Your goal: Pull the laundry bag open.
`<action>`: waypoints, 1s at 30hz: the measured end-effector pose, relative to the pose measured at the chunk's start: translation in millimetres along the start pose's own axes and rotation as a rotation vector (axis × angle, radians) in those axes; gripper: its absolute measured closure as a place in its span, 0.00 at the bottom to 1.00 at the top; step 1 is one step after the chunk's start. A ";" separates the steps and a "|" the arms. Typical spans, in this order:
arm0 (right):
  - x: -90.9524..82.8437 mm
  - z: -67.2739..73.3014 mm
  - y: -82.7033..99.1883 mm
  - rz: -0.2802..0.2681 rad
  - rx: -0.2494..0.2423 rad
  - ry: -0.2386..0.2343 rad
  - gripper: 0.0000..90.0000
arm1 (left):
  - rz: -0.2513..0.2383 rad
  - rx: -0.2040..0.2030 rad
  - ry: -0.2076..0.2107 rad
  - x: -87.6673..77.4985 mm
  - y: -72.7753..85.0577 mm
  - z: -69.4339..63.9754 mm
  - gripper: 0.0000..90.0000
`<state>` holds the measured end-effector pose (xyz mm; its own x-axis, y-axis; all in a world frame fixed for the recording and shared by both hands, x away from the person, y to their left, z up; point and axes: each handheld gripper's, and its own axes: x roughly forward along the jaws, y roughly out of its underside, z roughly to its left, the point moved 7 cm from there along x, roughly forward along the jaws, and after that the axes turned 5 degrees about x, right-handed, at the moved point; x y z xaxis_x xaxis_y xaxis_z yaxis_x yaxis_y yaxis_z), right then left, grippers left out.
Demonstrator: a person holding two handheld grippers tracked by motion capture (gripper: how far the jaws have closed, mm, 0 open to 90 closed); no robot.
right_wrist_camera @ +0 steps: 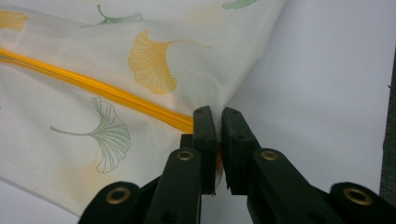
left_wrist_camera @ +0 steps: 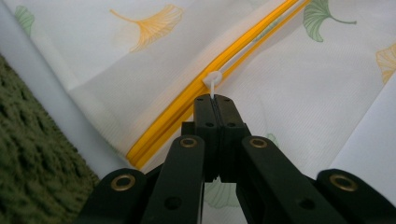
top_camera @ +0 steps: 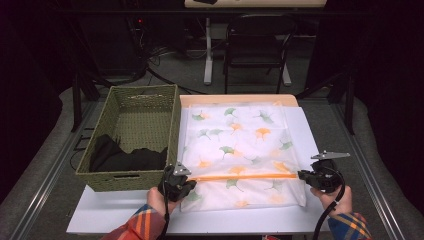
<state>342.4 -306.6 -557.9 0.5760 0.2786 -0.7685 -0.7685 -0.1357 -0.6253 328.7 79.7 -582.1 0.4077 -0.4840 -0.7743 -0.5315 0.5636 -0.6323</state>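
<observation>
White mesh printed with green and orange ginkgo leaves is what I am working on: a laundry bag [top_camera: 240, 150] lying flat on a white board [top_camera: 125, 212], filling the centre and lower right of the high view. Nearest me, at the lower left of that view, my left gripper [top_camera: 182, 186] has its jaws pressed together on the white zipper pull [left_wrist_camera: 212, 80], which sits near the left end of the orange zipper [top_camera: 245, 176]. At the lower right, my right gripper [top_camera: 303, 175] is clamped on the bag's right edge where the zipper ends; in the right gripper view the fabric bunches between the jaws. Farther back, in the left half of the high view, a green woven basket [top_camera: 131, 142] stands just beside the bag with black cloth [top_camera: 127, 157] in it.
</observation>
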 end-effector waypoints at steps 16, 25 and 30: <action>1.1 0.1 4.3 0.017 -0.001 0.011 0.95 | 0.006 0.003 -0.038 -11.8 12.4 3.9 1.00; 0.3 -0.9 5.6 0.017 -0.002 0.017 0.95 | 0.021 -0.011 -0.053 -20.1 22.6 12.5 1.00; 1.7 -1.8 6.0 0.021 0.003 0.022 0.95 | 0.022 -0.024 -0.058 -26.4 27.6 19.0 1.00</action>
<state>339.2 -308.6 -563.2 0.5655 0.2548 -0.7844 -0.7814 -0.1389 -0.6084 317.4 120.7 -579.7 0.4380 -0.4314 -0.7887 -0.5580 0.5574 -0.6148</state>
